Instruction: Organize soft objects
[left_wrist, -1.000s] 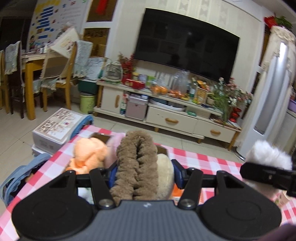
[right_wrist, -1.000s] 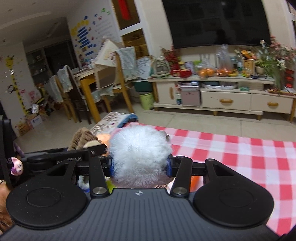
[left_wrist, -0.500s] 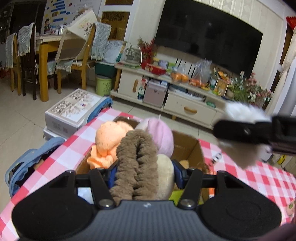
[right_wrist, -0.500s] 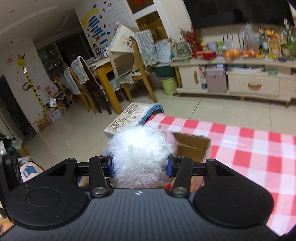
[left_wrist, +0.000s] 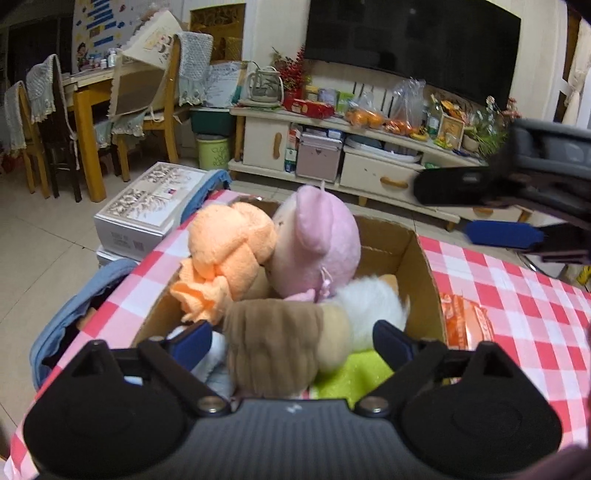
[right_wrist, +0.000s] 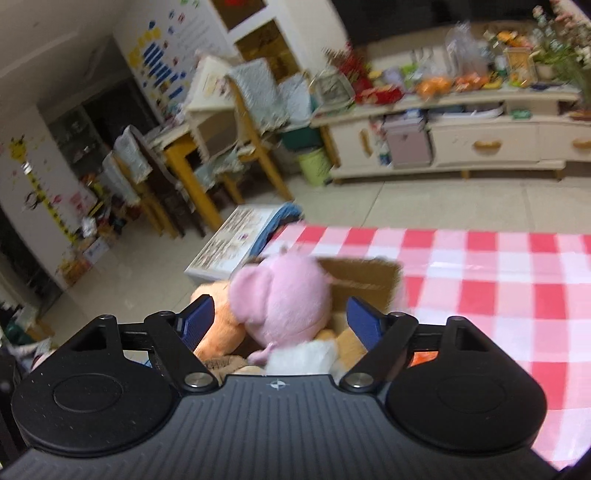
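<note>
Left wrist view looks down on a counter under a red-and-white checked cloth (left_wrist: 517, 306), which fills the frame from 3 o'clock round to 8 o'clock. On it, at the centre, sits an open brown cardboard box (left_wrist: 424, 280) packed with soft things. Largest inside is a round pink plush toy (left_wrist: 321, 247) just above centre, leaning against a knotted orange terry-cloth toy (left_wrist: 225, 251) at its 9 o'clock. Below them, towards 6 o'clock, a ribbed brown plush piece with a cream end (left_wrist: 280, 343) lies in the box, and a fluffy white pom-pom (left_wrist: 373, 306) rests touching it at its 2 o'clock. A lime-green soft item (left_wrist: 354, 376) shows under the cream end. The left gripper (left_wrist: 291, 339) has just been opening; its blue pads stand wide on either side of the brown piece and do not press it. The right gripper (left_wrist: 498, 232) enters at 3 o'clock, apart from the box. Right wrist view, which is blurred, shows the right gripper (right_wrist: 280, 321) with its jaws having just been opening as well; they stand spread, with the pink toy and the orange toy seen between and beyond them, and the white pom-pom (right_wrist: 299, 358) lying loose in the box at 6 o'clock, touched by neither pad.
</note>
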